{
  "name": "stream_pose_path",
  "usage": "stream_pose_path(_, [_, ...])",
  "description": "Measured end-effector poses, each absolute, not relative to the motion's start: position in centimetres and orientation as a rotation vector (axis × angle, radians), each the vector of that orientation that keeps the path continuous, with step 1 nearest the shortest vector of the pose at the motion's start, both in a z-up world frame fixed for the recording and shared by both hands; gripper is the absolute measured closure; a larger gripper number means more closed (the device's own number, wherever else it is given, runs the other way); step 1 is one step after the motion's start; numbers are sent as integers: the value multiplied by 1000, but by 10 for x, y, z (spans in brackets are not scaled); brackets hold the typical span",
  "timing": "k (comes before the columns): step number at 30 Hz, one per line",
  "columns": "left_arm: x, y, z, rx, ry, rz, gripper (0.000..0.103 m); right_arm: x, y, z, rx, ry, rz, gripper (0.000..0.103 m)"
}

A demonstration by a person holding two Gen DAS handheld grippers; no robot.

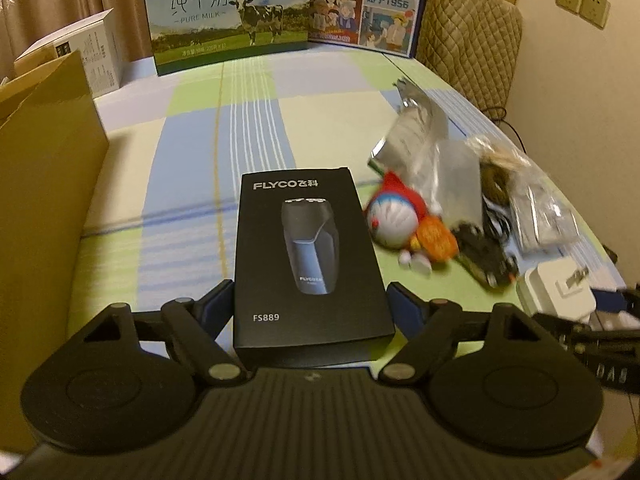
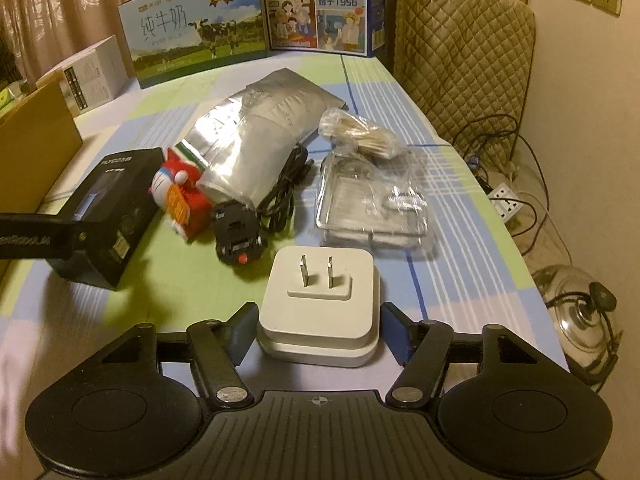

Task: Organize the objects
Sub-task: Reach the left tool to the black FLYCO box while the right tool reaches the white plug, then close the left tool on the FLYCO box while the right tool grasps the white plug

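A black FLYCO shaver box (image 1: 304,248) lies flat on the checked tablecloth. My left gripper (image 1: 310,292) straddles its near end, and both blue pads touch the box's long sides. The right wrist view also has this box (image 2: 116,208), with a left gripper finger (image 2: 40,236) against it. A white plug adapter (image 2: 320,308) lies prongs up between the fingers of my right gripper (image 2: 318,312), whose pads sit against its two sides. The same adapter (image 1: 556,296) appears at the right edge of the left wrist view.
Between the two items lie a Doraemon plush (image 2: 180,192), a silver foil bag (image 2: 256,136), a black cable (image 2: 280,192), a small black part (image 2: 238,240) and clear plastic packs (image 2: 372,208). A cardboard box (image 1: 44,184) stands at left. Milk cartons (image 1: 228,16) line the far edge.
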State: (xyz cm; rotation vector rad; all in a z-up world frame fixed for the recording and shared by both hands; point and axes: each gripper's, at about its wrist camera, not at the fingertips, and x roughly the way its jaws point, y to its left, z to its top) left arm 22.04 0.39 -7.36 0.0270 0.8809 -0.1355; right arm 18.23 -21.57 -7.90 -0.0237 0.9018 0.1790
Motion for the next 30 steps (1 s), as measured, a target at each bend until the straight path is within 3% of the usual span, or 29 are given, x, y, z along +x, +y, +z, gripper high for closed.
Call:
stream_pose_path(11, [132, 28, -66, 35, 949, -162, 24, 125, -235, -74, -35, 963, 174, 40])
stream_pose_path(19, [149, 20, -60, 94, 929, -151, 19, 127, -233, -73, -28, 940, 153, 36])
stream_pose_path(30, [173, 13, -78, 134, 994, -132, 24, 131, -235, -79, -13, 919, 147, 35])
